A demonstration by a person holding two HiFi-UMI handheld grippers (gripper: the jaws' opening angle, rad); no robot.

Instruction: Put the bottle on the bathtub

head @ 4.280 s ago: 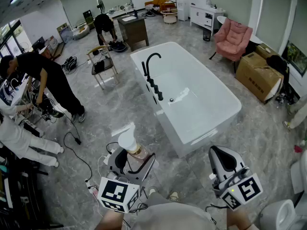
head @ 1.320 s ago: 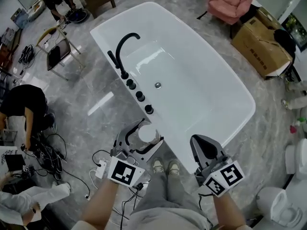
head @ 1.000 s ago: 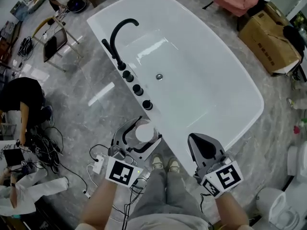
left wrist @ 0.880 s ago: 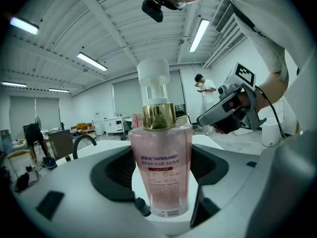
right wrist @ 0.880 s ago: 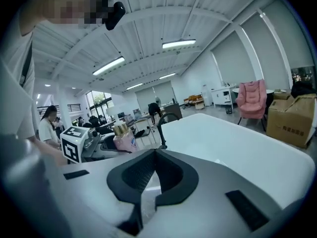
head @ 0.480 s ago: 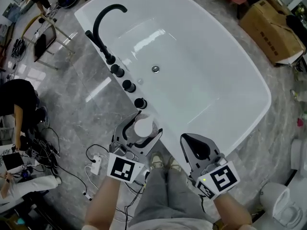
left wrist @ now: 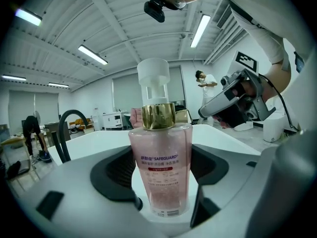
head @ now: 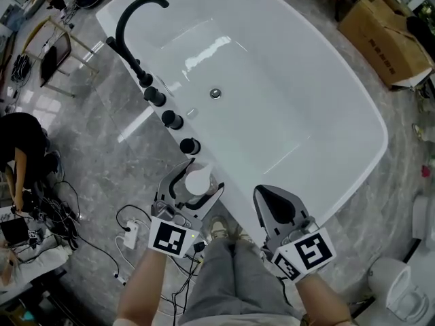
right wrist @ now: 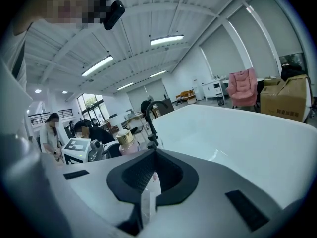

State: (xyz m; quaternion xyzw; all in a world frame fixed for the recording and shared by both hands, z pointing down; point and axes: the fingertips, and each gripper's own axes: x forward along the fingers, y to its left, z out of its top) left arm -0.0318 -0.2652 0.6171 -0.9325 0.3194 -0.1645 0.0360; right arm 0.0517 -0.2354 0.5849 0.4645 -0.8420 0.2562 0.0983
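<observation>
A pink bottle [left wrist: 161, 175] with a gold collar and a white cap stands upright between the jaws of my left gripper [left wrist: 161, 192], which is shut on it. In the head view its white cap [head: 197, 180] hangs at the near left rim of the white bathtub [head: 272, 114], just below the last black knob [head: 190, 146]. Whether its base touches the rim is hidden. My right gripper [head: 274, 206] is shut and empty at the tub's near rim, to the right of the bottle [right wrist: 125, 142]. The black faucet [head: 132, 19] arches over the far left rim.
A cardboard box [head: 387, 32] sits beyond the tub at the upper right and a toilet [head: 394, 284] at the lower right. Cables and a power strip [head: 129, 235] lie on the floor at the left, near a bent-over person [head: 24, 138]. My legs [head: 231, 277] are below.
The person has walked up to the tub, which now fills the view. The left gripper has carried the bottle forward to the rim by the knobs. The right gripper stays shut beside it.
</observation>
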